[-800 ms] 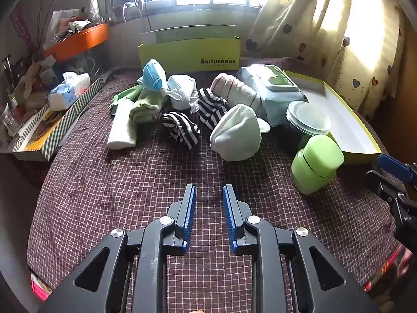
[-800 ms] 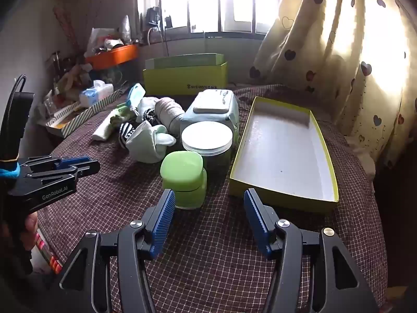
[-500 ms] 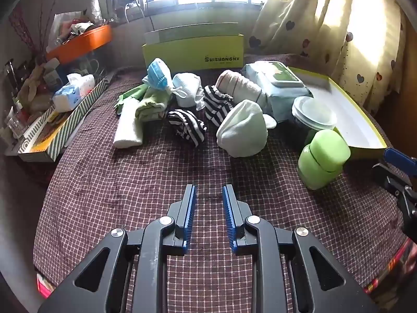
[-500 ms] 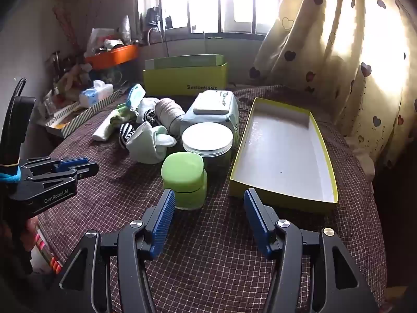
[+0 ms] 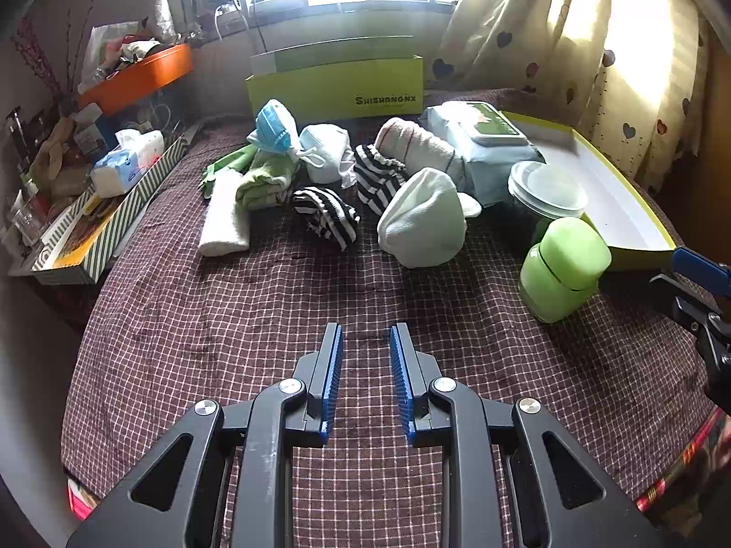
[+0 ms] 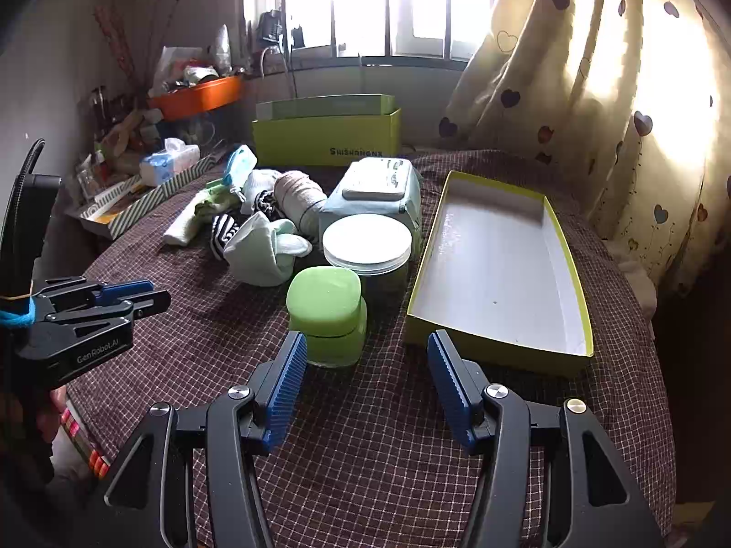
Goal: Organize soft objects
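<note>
Soft things lie in a pile on the checked cloth: a white cap (image 5: 422, 221), two striped socks (image 5: 326, 214), a white towel (image 5: 224, 217), green cloths (image 5: 265, 176), face masks (image 5: 274, 128) and a rolled towel (image 5: 418, 141). My left gripper (image 5: 363, 356) hovers over bare cloth in front of the pile, its jaws a narrow gap apart and empty. My right gripper (image 6: 365, 365) is open wide and empty, just behind the green jar (image 6: 326, 315). The shallow yellow-green tray (image 6: 566, 255) lies at the right. The left gripper also shows in the right wrist view (image 6: 137, 292).
A clear jar with a white lid (image 6: 365, 242) and a wet-wipes pack (image 6: 379, 187) stand behind the green jar. A green box (image 5: 336, 82) stands at the back. A striped tray of clutter (image 5: 105, 210) sits at the left edge. A curtain (image 6: 594, 91) hangs at the right.
The left wrist view has drifted slightly left, so the pile sits further right in frame. The right gripper has barely moved. Both jaws keep their openings.
</note>
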`<move>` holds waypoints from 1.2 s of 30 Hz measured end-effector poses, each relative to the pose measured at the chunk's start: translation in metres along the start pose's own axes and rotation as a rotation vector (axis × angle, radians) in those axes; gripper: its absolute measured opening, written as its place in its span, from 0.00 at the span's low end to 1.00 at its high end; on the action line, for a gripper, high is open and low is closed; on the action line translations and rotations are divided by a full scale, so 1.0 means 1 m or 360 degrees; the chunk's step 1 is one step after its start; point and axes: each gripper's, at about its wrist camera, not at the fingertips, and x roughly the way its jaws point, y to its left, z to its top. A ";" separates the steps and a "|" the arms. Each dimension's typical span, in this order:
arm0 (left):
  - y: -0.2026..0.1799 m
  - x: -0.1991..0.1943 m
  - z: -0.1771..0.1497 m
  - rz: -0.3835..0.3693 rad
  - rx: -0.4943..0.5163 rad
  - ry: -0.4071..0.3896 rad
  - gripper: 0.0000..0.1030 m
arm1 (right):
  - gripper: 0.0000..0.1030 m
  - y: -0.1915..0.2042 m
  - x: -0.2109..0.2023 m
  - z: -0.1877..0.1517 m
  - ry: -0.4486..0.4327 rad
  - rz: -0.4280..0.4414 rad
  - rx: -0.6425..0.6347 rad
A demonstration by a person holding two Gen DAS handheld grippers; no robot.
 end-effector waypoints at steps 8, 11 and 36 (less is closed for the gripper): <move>0.000 0.001 0.000 -0.0002 0.0034 -0.0001 0.22 | 0.54 0.001 -0.001 0.003 -0.0006 0.0016 -0.0007; 0.000 -0.001 0.000 0.0010 0.0039 -0.0018 0.22 | 0.54 0.001 0.000 0.004 -0.0010 0.0019 -0.0008; 0.005 -0.002 0.004 -0.0210 -0.0033 -0.0026 0.22 | 0.54 0.002 0.000 0.008 -0.0023 0.0043 -0.0011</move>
